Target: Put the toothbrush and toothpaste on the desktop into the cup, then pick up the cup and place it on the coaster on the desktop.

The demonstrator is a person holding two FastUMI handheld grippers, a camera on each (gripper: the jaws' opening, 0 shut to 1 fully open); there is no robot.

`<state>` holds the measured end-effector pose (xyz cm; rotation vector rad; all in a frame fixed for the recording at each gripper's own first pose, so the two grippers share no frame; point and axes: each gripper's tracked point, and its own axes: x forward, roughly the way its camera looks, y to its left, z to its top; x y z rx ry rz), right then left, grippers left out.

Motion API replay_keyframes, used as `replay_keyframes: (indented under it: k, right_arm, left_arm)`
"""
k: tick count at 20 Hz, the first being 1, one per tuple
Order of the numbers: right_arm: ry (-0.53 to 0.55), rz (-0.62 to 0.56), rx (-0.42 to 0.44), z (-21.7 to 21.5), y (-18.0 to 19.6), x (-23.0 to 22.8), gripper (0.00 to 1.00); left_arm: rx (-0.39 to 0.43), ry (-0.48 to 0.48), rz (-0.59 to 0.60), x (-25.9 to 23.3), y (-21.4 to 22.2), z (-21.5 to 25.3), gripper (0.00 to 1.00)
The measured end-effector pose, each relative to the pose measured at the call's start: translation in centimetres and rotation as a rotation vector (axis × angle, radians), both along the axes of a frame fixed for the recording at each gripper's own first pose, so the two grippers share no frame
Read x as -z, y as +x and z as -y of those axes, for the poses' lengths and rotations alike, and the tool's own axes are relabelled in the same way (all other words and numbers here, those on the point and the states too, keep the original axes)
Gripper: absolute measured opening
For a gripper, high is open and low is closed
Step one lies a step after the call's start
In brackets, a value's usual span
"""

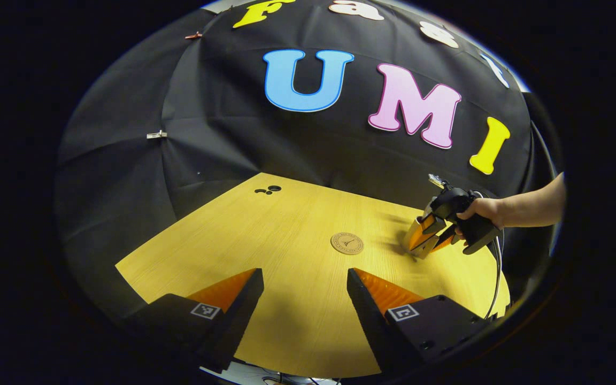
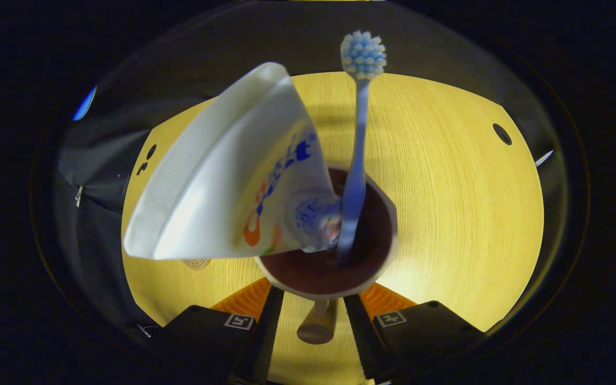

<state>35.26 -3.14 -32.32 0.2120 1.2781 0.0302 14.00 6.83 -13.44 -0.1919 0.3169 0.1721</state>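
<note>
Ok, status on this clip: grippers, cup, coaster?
Right gripper shut on cup, carrying toothbrush and toothpaste. Left gripper open, idle. Coaster bare; path looks open.

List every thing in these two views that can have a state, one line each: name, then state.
Cup: holds both items, gripped at its handle, looks lifted off the desktop.
Toothpaste: in the cup, cap down, leaning.
Toothbrush: in the cup, bristles up.
Coaster: bare, flat on the desktop.
Right gripper: shut on the cup's handle.
Left gripper: open, holding nothing.
</note>
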Motion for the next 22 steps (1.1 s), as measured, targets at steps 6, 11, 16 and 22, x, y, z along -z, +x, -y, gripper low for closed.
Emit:
replay_keyframes:
  k: [6, 11, 16, 22]
  right_arm:
    - [-0.052, 0.007, -0.019, 0.4, -0.1, -0.1, 0.41]
    - [-0.099, 0.035, -0.066, 0.7, -0.2, -0.3, 0.31]
    - [-0.120, 0.079, -0.074, 1.2, 0.1, -1.2, 0.29]
    - [-0.123, 0.140, -0.083, 1.1, 0.5, -2.0, 0.29]
  left_arm:
    - [0.039, 0.003, -0.017, 0.1, -0.2, 0.9, 0.98]
    - [0.056, -0.002, -0.030, 0.6, -0.4, 1.6, 0.98]
    - [0.068, -0.006, -0.042, 1.2, -0.6, 2.0, 0.98]
    - [0.080, -0.007, -0.056, 1.7, -0.6, 2.4, 0.98]
